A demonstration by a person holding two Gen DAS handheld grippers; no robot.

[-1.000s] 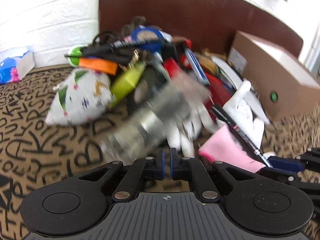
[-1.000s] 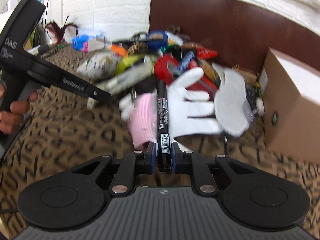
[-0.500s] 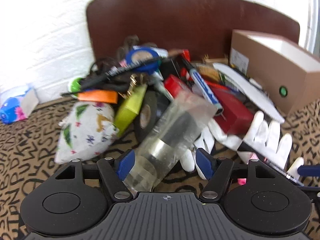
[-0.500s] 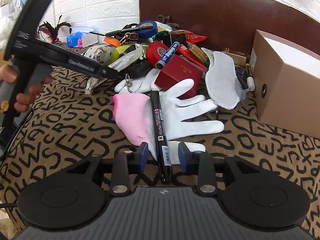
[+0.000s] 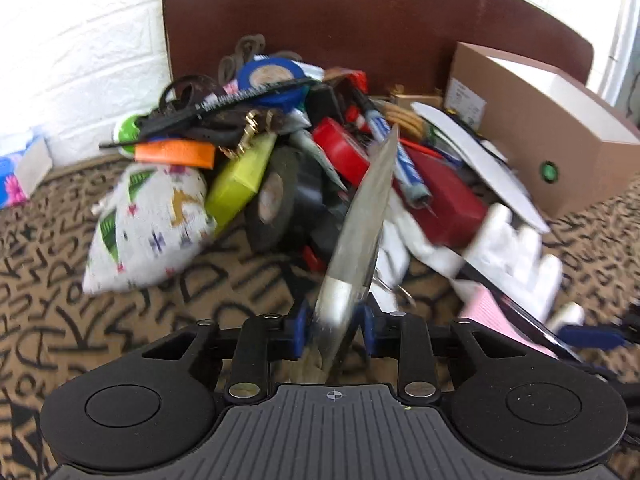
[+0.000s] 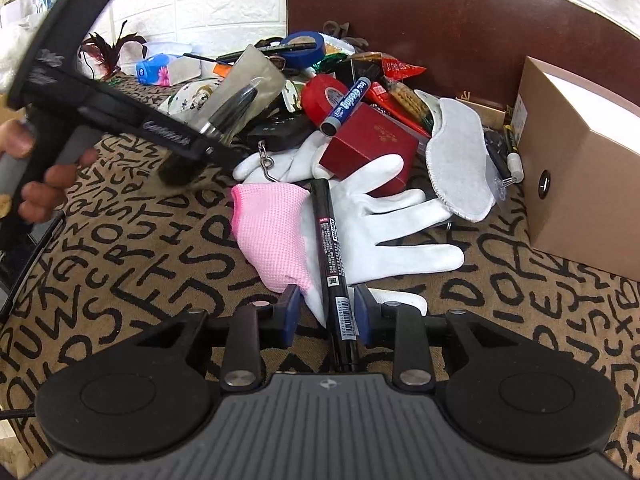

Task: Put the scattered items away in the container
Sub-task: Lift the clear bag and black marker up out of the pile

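**Closing on a brush packet and on a black marker**

Closing the left gripper [image 5: 334, 330] on a clear packet [image 5: 360, 232] with a brush inside. Pressing both blue pads against its silver lower part, holding it tilted above the letter-patterned cloth [image 5: 120, 320]. Gripping the handle of this gripper with a bare hand [image 6: 36, 184] at the left edge of the right wrist view, with something dark and fuzzy hanging out below the jaws, too blurred for telling more.

Closing the right gripper [image 6: 326, 312] as well, around a black marker [image 6: 330, 240] but not clamping it: bringing the right pad just beside the barcode end, leaving a clear gap at the left pad. Lying flat across a white glove [image 6: 400, 216], next to the pink cuff [image 6: 272, 232], and pointing away toward a red box [image 6: 372, 148].

Finding the cardboard box [image 6: 580, 184] at the right side of the cloth, open at the top, touching neither gripper. Not being able to tell what is lying inside it.

Seeing the other scattered things heaped against a brown board [image 6: 440, 20] behind:
- a blue tape roll [image 6: 304, 46] on top;
- a red tape roll [image 6: 322, 96];
- a blue marker [image 6: 348, 104] leaning on the red box;
- a white insole [image 6: 456, 160] near the cardboard box.

Seeing at the left of the heap a printed pouch [image 5: 148, 224], a black tape roll [image 5: 276, 200] standing on its edge, and an orange tag [image 5: 174, 152] above the pouch.
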